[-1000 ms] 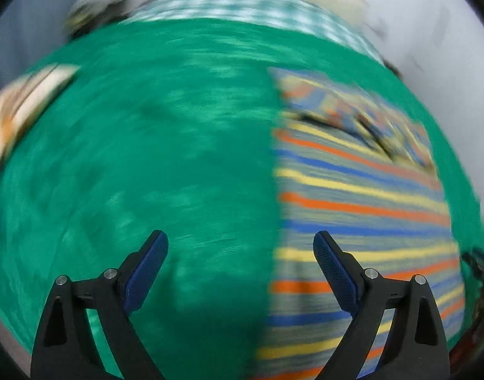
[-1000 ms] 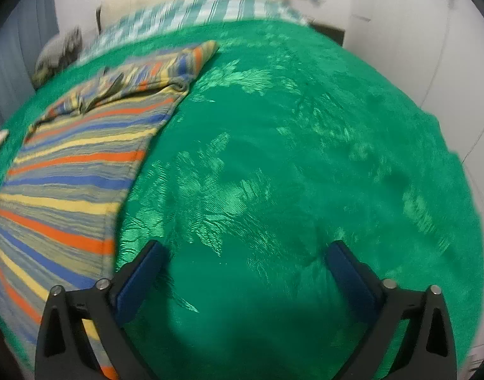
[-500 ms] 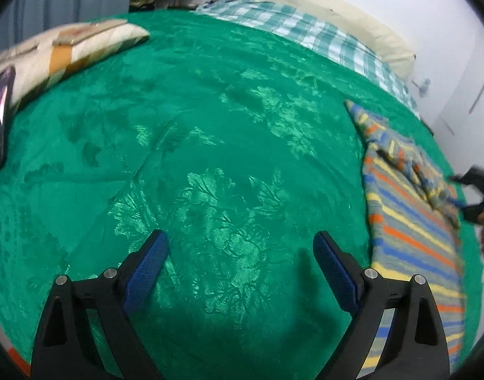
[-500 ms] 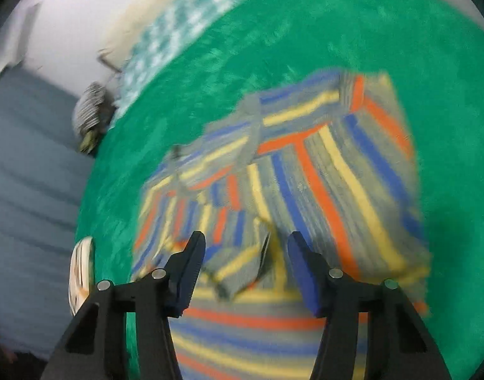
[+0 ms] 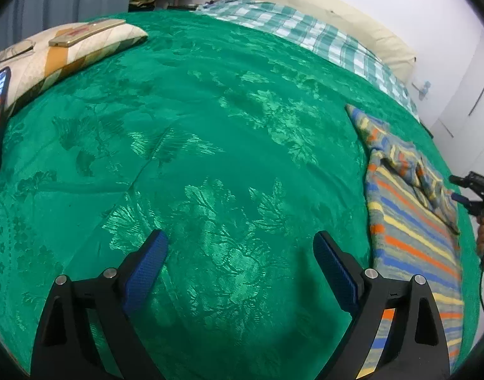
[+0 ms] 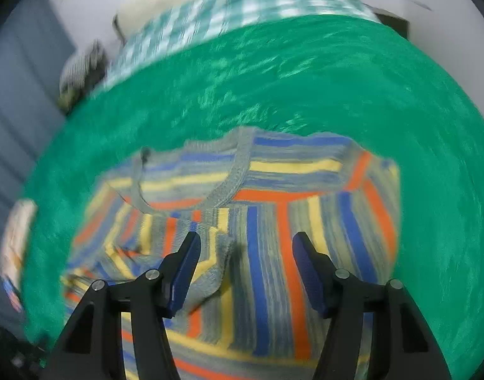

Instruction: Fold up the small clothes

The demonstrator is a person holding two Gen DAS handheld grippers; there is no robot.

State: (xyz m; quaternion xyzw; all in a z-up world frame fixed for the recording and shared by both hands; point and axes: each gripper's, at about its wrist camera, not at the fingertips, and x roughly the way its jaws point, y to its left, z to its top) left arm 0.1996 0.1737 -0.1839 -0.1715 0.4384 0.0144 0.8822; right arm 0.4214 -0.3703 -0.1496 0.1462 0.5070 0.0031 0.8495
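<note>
Striped knit garment lying spread on green bedspread, folding barely begun; right gripper jaws, just reopening slightly, straddle a raised fold unclamped; left gripper spread, empty.

Left wrist cam: looks steeply down and fwd over the green patterned bedspread, toward the checked sheet at the bed's head. Right wrist cam: close above the striped knit garment, angled down, blurred. Shared: the garment, bedspread and sheet.
</note>
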